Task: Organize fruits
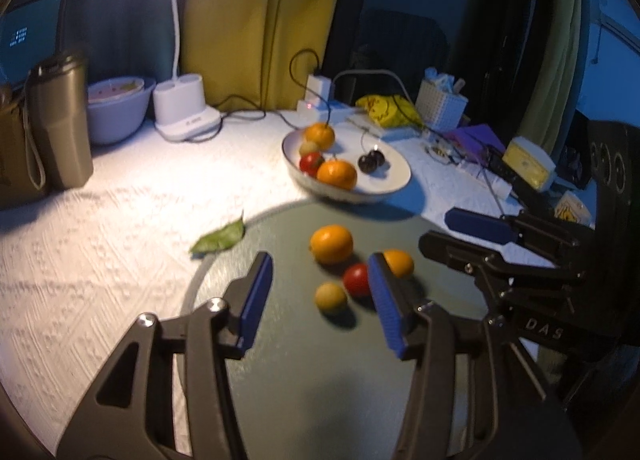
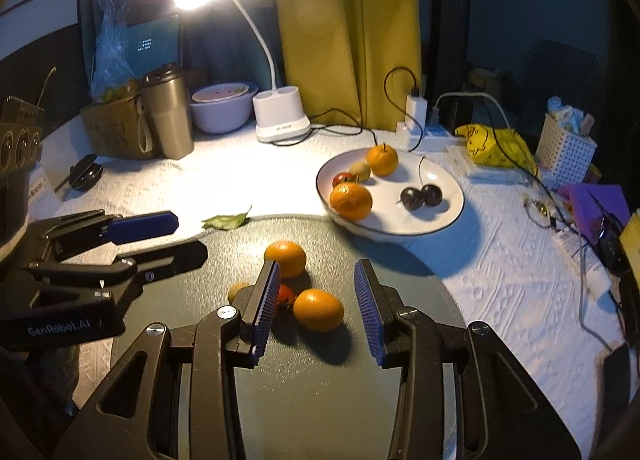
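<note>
On a round grey mat lie two oranges, a red tomato and a small yellow-green fruit. My left gripper hovers open over them; the bigger orange is just past its tips, and the second orange is half hidden behind its right pad. My right gripper is open too, and an orange lies below the gap without touching either pad. Behind the mat, a white plate holds two oranges, a tomato, a small green fruit and two dark cherries.
A green leaf lies at the mat's far left edge. Along the back stand a tumbler, a pale bowl and a lit desk lamp. A power strip, cables, a yellow bag and a white basket crowd the right.
</note>
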A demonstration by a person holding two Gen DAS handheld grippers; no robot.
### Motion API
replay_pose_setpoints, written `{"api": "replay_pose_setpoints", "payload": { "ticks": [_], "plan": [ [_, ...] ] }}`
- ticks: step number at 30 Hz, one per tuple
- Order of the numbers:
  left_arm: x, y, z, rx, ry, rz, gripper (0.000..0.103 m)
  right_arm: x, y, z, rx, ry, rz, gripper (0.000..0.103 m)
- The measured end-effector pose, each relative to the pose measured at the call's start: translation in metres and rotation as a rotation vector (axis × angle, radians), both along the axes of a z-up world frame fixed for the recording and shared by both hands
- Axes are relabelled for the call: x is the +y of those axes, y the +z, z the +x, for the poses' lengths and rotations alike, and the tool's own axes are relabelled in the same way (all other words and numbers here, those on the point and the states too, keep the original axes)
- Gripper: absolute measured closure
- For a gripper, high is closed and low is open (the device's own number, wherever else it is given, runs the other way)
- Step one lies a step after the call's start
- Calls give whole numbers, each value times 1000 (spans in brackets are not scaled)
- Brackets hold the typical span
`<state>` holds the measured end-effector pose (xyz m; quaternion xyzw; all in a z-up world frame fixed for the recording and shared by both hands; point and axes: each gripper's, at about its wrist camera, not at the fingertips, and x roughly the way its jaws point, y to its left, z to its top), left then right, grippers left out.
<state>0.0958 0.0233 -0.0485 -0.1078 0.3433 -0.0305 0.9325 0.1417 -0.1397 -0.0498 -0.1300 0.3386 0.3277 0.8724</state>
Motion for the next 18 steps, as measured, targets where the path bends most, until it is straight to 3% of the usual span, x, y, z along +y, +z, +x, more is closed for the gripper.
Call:
{"api": "replay_pose_setpoints", "payload": {
  "ticks": [18],
  "plan": [
    [-18, -35, 18, 123, -10, 47, 51, -14, -29, 6, 67, -19, -1, 62]
  ]
}}
